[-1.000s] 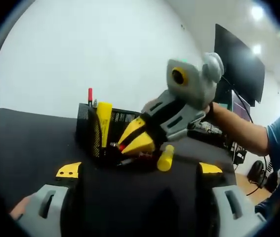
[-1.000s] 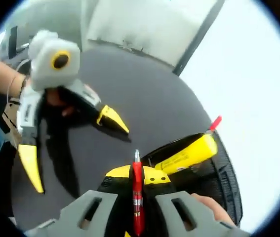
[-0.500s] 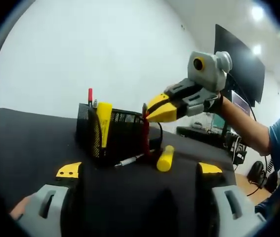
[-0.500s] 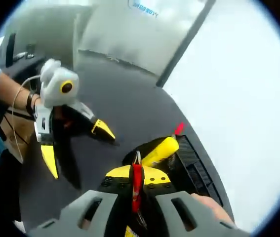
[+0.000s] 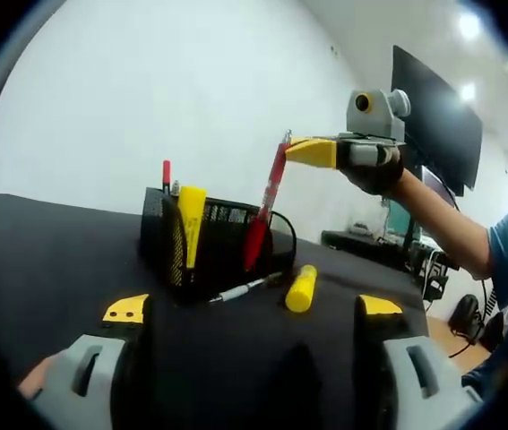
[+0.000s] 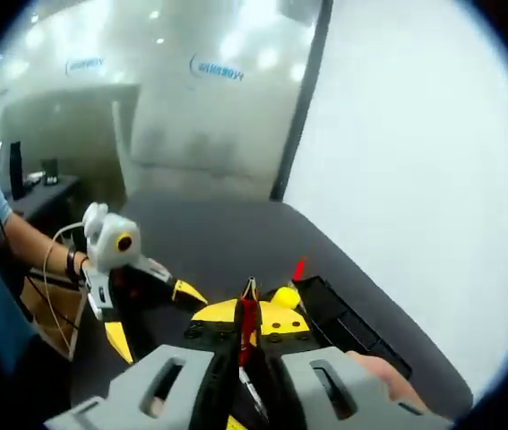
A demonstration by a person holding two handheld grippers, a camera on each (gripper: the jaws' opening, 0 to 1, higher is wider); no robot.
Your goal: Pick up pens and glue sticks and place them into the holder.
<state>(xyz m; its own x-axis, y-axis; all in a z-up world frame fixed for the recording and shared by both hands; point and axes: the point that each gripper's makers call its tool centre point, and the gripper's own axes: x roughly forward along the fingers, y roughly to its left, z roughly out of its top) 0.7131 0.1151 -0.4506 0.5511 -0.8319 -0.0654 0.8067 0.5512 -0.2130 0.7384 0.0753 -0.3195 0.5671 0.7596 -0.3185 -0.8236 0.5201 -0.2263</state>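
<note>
A black mesh holder (image 5: 213, 240) stands on the dark table, with a yellow glue stick (image 5: 188, 224) and a red-capped pen (image 5: 165, 173) upright in it. My right gripper (image 5: 313, 151) is shut on the top of a red pen (image 5: 266, 211), which hangs tilted with its lower end by the holder's right side. In the right gripper view that red pen (image 6: 247, 321) runs between my shut right gripper (image 6: 250, 315), high above the holder (image 6: 348, 321). A second yellow glue stick (image 5: 301, 288) and a thin pen (image 5: 245, 288) lie on the table. My left gripper (image 5: 254, 307) is open and low, also seen as the left gripper (image 6: 153, 315).
A dark monitor (image 5: 434, 115) stands at the right behind a person's forearm (image 5: 437, 228). A white wall (image 5: 146, 98) rises behind the table. The dark tabletop (image 5: 47, 251) stretches left of the holder.
My right gripper has risen from the table beside the holder, carrying the red pen up with it. The left gripper has stayed still and open.
</note>
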